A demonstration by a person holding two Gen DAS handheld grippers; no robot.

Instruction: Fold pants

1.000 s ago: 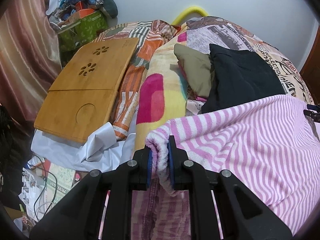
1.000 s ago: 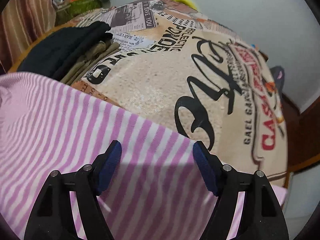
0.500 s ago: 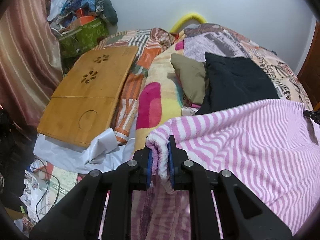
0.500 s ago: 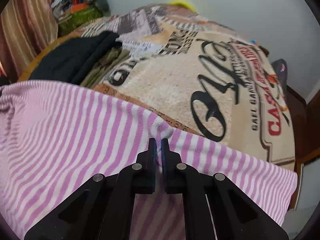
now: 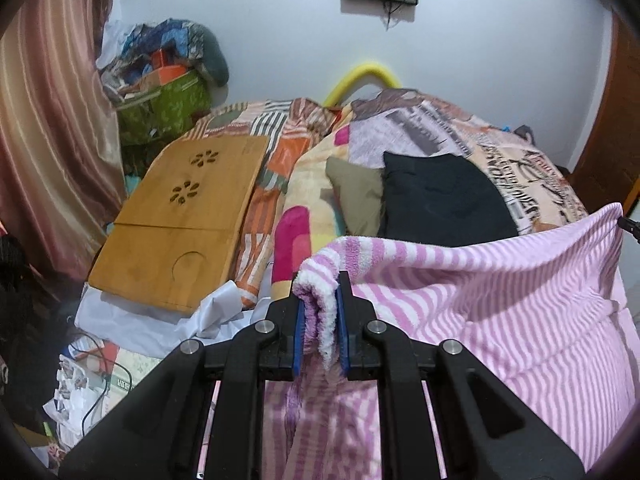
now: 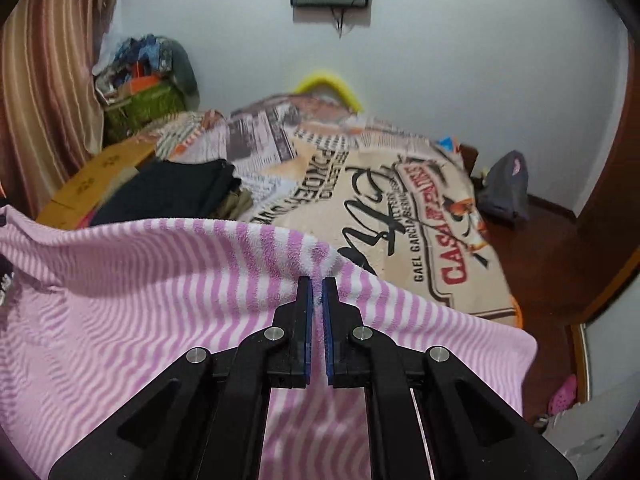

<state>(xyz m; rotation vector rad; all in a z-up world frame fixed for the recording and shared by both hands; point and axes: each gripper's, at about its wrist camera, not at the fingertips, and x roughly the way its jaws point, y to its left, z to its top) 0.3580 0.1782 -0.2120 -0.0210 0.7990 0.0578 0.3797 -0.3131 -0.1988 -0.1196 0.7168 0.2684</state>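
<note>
The pink-and-white striped fleece pants (image 5: 500,300) hang lifted above the bed, stretched between my two grippers. My left gripper (image 5: 320,304) is shut on a thick rolled edge of the fabric at its left end. In the right wrist view the same striped pants (image 6: 160,280) spread to the left, and my right gripper (image 6: 317,292) is shut on a pinch of their upper edge. The cloth sags between the two grips and drapes down over both tools, hiding the bed beneath.
A black folded garment (image 5: 444,196) and an olive one (image 5: 356,192) lie on the printed bedspread (image 6: 400,208) beyond the pants. A bamboo lap tray (image 5: 184,216) rests at the left bed edge. Curtain (image 5: 44,140), cluttered boxes (image 5: 160,92) and floor litter lie left; a grey bag (image 6: 504,184) lies right.
My right gripper closed on the pants' upper edge. Both grippers then rose with the fabric, lifting it off the bed, so more wall and a framed screen come into view.
</note>
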